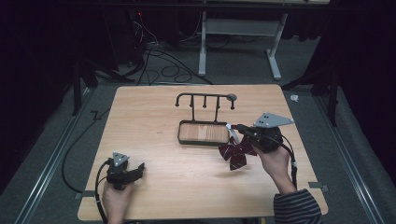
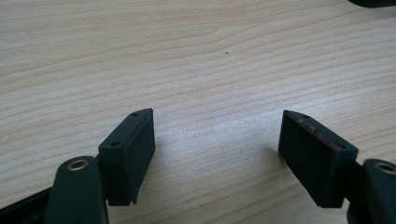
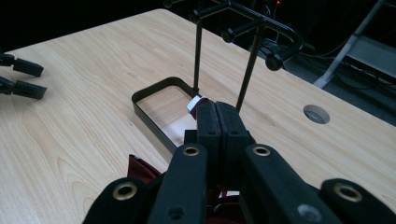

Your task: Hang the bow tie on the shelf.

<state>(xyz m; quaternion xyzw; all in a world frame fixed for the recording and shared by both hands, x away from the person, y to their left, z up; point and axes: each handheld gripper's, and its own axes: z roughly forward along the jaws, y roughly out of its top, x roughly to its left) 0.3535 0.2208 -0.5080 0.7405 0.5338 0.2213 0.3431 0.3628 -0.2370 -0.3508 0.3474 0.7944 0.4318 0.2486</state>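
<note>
**Bow tie up in the right gripper, beside the rack**

Near the front edge, the left gripper (image 1: 138, 169) rests low on the bench (image 1: 163, 186), fingers (image 2: 133, 149) spread wide, nothing between them. Farther in, the right gripper (image 1: 236, 132) has its fingers (image 3: 219, 126) clamped on the maroon bow tie (image 1: 237, 154), held above the bench just beside the black tray (image 1: 203, 133) of the hanger stand (image 1: 204, 99).

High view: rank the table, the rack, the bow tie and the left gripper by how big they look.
1. Table, by far the largest.
2. Rack, counting its tray and hooks.
3. and 4. Bow tie and left gripper: about alike, so no ranking; the tie is also partly behind the right gripper.
</note>
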